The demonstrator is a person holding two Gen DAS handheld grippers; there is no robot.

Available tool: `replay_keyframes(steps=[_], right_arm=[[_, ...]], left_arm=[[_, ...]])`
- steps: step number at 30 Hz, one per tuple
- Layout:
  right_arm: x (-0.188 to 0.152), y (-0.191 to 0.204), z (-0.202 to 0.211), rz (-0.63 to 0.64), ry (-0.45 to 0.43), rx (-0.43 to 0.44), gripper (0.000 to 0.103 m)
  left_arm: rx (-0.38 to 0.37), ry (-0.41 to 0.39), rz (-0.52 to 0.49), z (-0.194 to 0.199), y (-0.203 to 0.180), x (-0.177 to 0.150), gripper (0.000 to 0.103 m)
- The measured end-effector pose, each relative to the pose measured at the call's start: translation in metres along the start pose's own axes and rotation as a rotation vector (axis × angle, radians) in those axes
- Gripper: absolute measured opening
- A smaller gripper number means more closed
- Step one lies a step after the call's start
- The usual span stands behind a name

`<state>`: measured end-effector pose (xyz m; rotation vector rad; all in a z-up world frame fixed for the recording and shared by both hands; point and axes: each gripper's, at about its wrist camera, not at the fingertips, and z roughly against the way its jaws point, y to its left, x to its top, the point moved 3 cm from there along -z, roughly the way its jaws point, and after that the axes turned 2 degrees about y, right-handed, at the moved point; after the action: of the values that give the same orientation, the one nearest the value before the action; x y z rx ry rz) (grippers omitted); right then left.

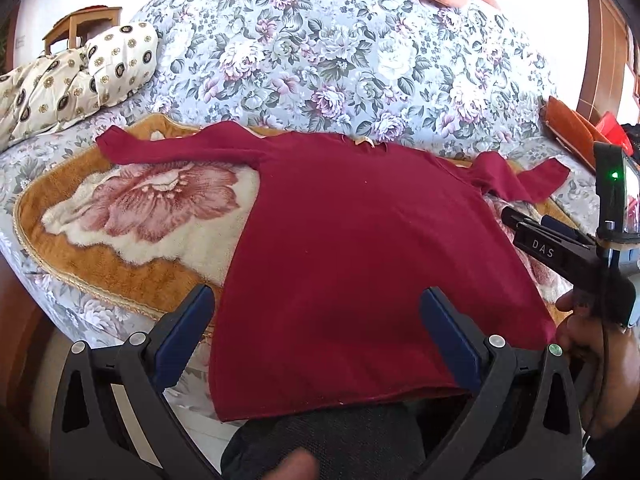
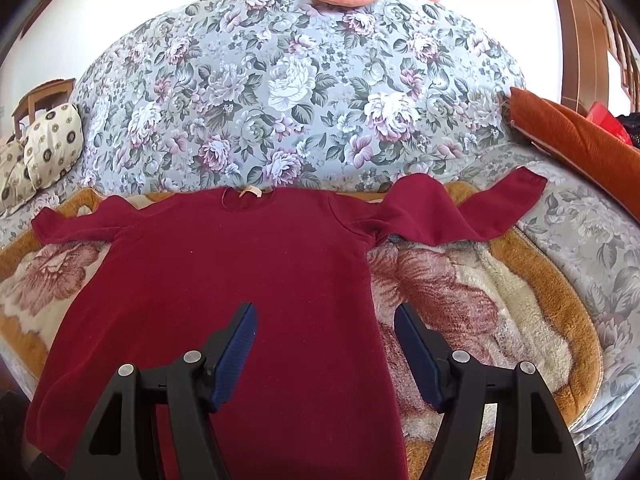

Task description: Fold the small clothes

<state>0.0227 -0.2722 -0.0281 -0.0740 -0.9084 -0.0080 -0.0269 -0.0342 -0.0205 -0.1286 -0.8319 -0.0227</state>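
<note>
While both claws gape, sweater [image 2: 240, 280] flat, blanket [image 2: 500, 300] beneath

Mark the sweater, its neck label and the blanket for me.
sweater [image 2: 240, 272]: right wrist view, mid chest.
neck label [image 2: 251, 192]: right wrist view, tag's middle.
blanket [image 1: 120, 264]: left wrist view, bare orange border.
</note>
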Motion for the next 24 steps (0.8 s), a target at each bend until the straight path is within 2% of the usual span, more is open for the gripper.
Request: replay_keyframes(steps=[5,24], right_arm=[[-0.001,-0.003,0.0,-0.019,0.0,0.012,0.069],[-0.005,-0.007,0.0,-0.066,-0.002,0.054,0.069]], left_arm=[[-0.045,0.038,-0.015,-0.006,-0.005,-0.003,0.103],[-0.056,0.0,-0.071,-0.008,-0.016,-0.005,0.103]])
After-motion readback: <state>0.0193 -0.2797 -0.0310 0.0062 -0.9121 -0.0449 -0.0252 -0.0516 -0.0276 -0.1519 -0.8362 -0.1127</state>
